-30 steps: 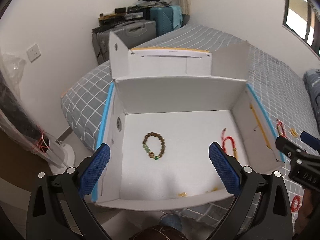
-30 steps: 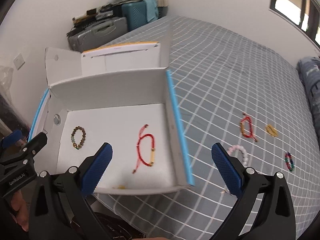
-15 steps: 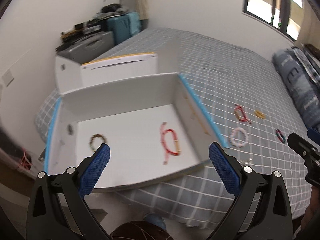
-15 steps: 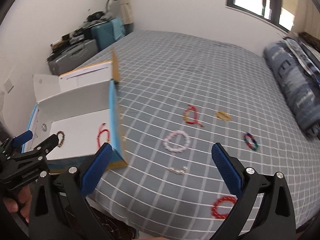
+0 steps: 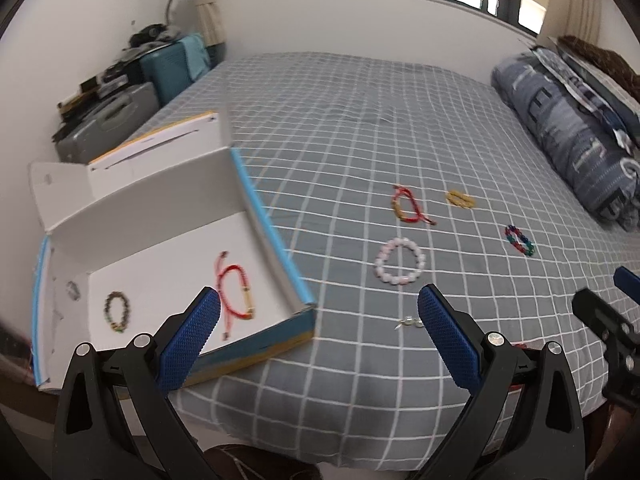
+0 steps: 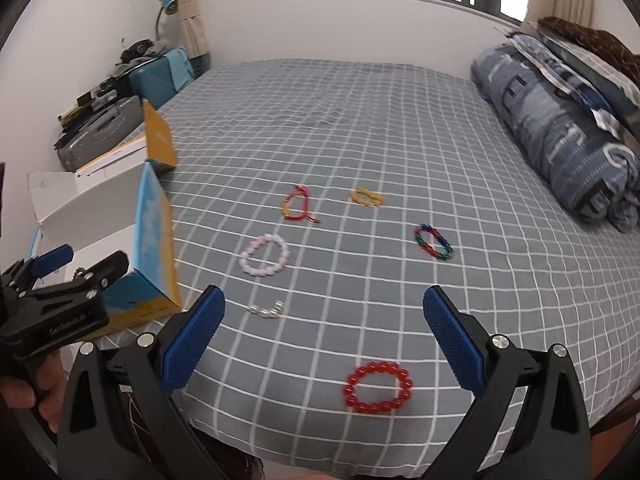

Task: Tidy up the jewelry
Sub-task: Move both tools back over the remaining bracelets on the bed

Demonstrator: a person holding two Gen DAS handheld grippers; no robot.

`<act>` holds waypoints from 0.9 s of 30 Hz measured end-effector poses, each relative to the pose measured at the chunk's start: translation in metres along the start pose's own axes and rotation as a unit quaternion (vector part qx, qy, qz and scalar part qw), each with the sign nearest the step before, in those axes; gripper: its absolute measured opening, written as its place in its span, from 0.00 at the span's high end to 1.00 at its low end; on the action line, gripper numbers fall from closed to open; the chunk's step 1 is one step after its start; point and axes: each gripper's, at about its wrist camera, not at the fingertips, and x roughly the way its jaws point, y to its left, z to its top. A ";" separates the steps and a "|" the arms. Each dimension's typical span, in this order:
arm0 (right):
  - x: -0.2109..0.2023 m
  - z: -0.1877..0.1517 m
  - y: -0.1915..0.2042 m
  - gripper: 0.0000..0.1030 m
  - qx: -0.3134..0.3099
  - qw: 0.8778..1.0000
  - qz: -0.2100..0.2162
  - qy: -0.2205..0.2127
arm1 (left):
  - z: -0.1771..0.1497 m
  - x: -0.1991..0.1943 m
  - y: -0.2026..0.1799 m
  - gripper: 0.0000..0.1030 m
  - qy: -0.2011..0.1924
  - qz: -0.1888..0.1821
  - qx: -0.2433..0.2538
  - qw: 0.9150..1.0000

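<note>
An open white box with blue edges sits at the bed's left corner. It holds a brown bead bracelet and a red cord bracelet. On the bed lie a pink bead bracelet, a red bead bracelet, a red and gold cord bracelet, a yellow piece, a multicolour bracelet and a small silver piece. My left gripper is open and empty above the box's right edge. My right gripper is open and empty above the bed, the red bead bracelet just below it.
The bed has a grey checked cover. A rolled blue duvet lies at the right. Suitcases stand by the wall behind the box. The left gripper's body shows at the left of the right wrist view.
Both grippers have swung right, from over the box toward the open bed. The loose bracelets on the bed have come into view. Both stay open and empty.
</note>
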 end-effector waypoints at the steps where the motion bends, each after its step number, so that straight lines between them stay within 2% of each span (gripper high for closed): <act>1: 0.002 -0.003 -0.008 0.07 0.005 1.000 -0.003 0.002 | 0.001 0.004 -0.007 0.06 0.002 -0.002 0.005 1.000; 8: 0.017 -0.027 -0.041 0.07 0.025 0.999 -0.027 0.010 | 0.012 0.037 -0.047 0.06 0.018 -0.021 0.032 0.999; 14: 0.043 -0.052 -0.066 0.07 0.043 0.998 -0.041 0.030 | 0.019 0.082 -0.073 0.06 0.038 -0.031 0.047 0.998; 27: 0.091 -0.086 -0.091 0.07 0.059 0.995 -0.039 0.070 | 0.026 0.182 -0.082 0.06 0.080 -0.036 0.045 0.995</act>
